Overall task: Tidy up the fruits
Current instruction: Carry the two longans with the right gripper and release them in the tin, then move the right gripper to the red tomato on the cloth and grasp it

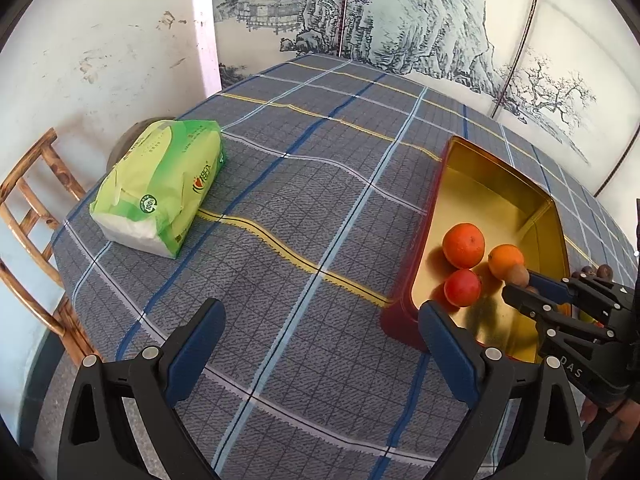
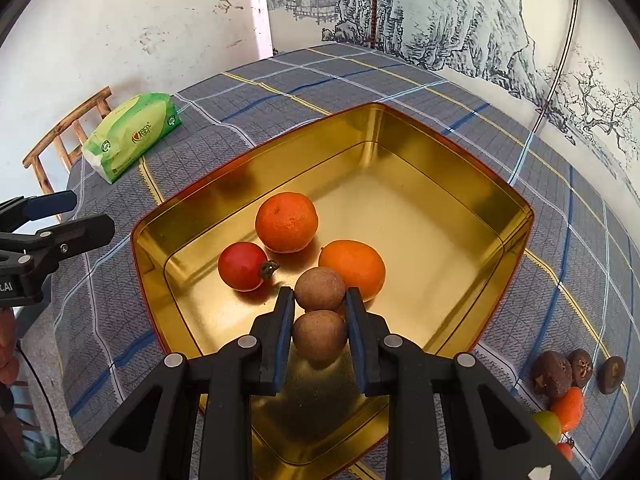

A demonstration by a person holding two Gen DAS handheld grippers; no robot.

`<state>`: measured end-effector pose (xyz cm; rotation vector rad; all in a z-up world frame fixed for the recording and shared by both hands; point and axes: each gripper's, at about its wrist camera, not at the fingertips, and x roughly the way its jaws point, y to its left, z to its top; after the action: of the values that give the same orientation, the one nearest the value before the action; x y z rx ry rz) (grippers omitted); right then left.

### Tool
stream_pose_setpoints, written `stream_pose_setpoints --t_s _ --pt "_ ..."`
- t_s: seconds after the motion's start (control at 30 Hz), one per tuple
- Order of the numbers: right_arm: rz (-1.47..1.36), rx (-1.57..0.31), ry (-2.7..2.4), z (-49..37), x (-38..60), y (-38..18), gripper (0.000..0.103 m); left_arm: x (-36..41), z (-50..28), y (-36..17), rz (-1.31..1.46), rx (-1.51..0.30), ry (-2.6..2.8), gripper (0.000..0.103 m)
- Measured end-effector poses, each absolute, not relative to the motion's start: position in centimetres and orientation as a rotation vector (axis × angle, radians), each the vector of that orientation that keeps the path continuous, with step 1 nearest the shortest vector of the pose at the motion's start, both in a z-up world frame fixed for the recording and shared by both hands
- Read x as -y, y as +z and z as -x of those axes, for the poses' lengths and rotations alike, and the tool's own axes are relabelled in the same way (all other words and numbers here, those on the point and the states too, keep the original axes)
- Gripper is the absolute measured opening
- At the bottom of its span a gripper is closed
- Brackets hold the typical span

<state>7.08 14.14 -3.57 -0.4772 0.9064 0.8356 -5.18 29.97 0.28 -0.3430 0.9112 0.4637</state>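
Observation:
A gold tin with red outside (image 2: 440, 152) stands on the checked tablecloth; it holds a mandarin (image 2: 286, 222), a smaller orange fruit (image 2: 356, 262) and a red tomato (image 2: 242, 266). My right gripper (image 2: 320, 294) hangs over the tin's near part, shut on two round brown fruits (image 2: 319, 334), one ahead of the other between the pads. In the left wrist view the tin (image 1: 480, 168) is at the right, with the right gripper (image 1: 520, 284) reaching in beside the tomato (image 1: 462, 288). My left gripper (image 1: 320, 306) stands open above the cloth, left of the tin, with nothing between its fingers.
A green tissue pack (image 1: 160, 188) lies at the table's far left edge, with a wooden chair (image 1: 28, 208) behind it. Right of the tin, several loose fruits lie on the cloth: dark brown ones (image 2: 552, 374), a small orange one (image 2: 568, 406), a green one (image 2: 547, 424). A painted screen backs the table.

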Motion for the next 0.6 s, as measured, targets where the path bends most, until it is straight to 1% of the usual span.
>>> stream_pose_setpoints --t_s 0.2,0.33,0.6 --pt "0.46 -0.907 0.835 -7.1 -14.2 -3.6 0.024 -29.6 5.1 0.4 0.337 -0.913 0.452 0.097" --pt "0.414 -0.88 0.857 -6.8 -13.4 -2.5 0.024 -29.1 5.1 0.8 0.326 -0.904 0.442 0.097" --pt "0.302 -0.822 0.815 -6.4 -8.1 0.5 0.025 -27.0 4.7 1.8 0.294 -0.885 0.4 0.097"
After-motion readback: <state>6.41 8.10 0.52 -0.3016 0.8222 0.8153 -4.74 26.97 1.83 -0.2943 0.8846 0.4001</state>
